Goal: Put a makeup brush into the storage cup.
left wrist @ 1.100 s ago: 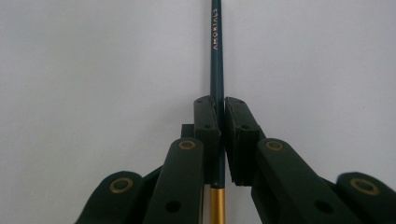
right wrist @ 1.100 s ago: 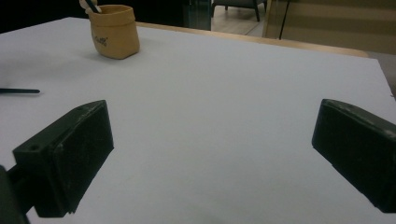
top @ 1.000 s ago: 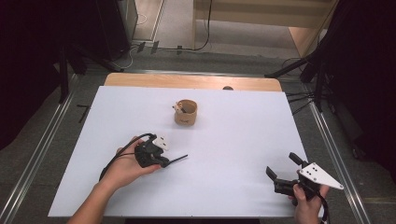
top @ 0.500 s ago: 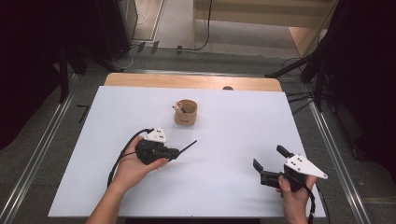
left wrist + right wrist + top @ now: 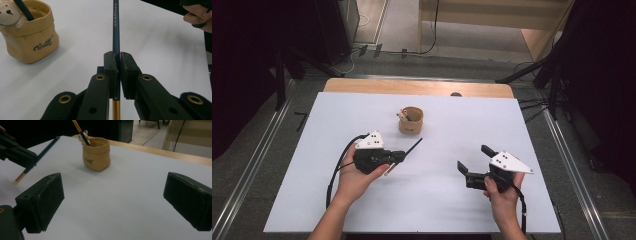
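A dark blue pencil (image 5: 411, 149) with a gold band and pale end is clamped in my left gripper (image 5: 398, 157), held above the white table left of centre, its tip slanting toward the far right. In the left gripper view the pads (image 5: 112, 67) press the pencil (image 5: 116, 27) from both sides. A small tan pouch-shaped holder (image 5: 411, 120) with a little bear figure (image 5: 8, 13) and another pencil (image 5: 80, 131) in it stands ahead. My right gripper (image 5: 474, 159) hovers open at the right, with nothing between its jaws.
The white table top (image 5: 462, 115) ends in a wooden strip (image 5: 412, 87) at the far edge. Metal rails (image 5: 252, 160) run along the floor on both sides. A black cable (image 5: 334, 170) loops from the left gripper.
The left gripper has lifted the pencil and swung it toward the holder. The right gripper has moved up the table and to the left, still open.
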`<state>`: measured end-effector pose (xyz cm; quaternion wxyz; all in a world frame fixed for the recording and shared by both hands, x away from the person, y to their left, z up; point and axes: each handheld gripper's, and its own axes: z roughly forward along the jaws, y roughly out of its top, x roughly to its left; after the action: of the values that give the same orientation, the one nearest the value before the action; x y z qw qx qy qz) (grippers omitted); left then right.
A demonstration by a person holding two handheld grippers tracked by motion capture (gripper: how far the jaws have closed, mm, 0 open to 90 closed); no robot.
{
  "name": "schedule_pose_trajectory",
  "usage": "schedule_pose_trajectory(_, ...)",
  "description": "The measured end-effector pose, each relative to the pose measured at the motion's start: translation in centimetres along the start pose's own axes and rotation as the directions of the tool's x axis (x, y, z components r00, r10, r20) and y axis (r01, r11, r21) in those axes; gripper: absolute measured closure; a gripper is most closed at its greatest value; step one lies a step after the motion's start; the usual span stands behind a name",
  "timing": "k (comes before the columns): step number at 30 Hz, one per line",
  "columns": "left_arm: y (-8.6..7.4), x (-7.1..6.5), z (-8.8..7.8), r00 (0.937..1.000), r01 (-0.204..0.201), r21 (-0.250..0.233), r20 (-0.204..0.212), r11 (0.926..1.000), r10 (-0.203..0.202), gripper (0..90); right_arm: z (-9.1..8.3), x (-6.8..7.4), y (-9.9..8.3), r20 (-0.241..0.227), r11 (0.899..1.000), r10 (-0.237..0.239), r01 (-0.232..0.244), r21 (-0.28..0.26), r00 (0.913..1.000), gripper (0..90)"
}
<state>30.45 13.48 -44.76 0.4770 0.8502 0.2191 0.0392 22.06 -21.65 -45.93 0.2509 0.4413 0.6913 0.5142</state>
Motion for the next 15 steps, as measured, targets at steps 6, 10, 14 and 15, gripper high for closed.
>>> schedule_pose_trajectory(6, -0.3, -0.1, 0.2, 0.9992, 0.033, -0.060, 0.025, 0.9976, -0.031, 84.7, 1.4, 1.2, 1.6, -0.029, 0.999, 0.012, -0.013, -0.033, 0.9995, 13.7)
schedule_pose_trajectory(10, -0.5, -0.4, 0.5, 0.9991, 0.038, -0.081, 0.022, 0.9959, -0.036, 84.7, 2.1, 2.0, 2.3, -0.054, 0.999, 0.030, -0.032, -0.029, 0.9981, 13.7)
schedule_pose_trajectory(14, -0.6, -0.8, 0.8, 0.9980, 0.048, -0.104, 0.047, 0.9934, -0.043, 84.7, 2.3, 2.4, 2.0, -0.092, 0.993, 0.105, -0.109, -0.040, 0.9903, 16.6)
schedule_pose_trajectory(15, -0.6, -1.0, 0.8, 0.9976, 0.051, -0.111, 0.053, 0.9925, -0.045, 84.7, 2.5, 2.6, 1.9, -0.092, 0.992, 0.121, -0.124, -0.026, 0.9883, 19.6)
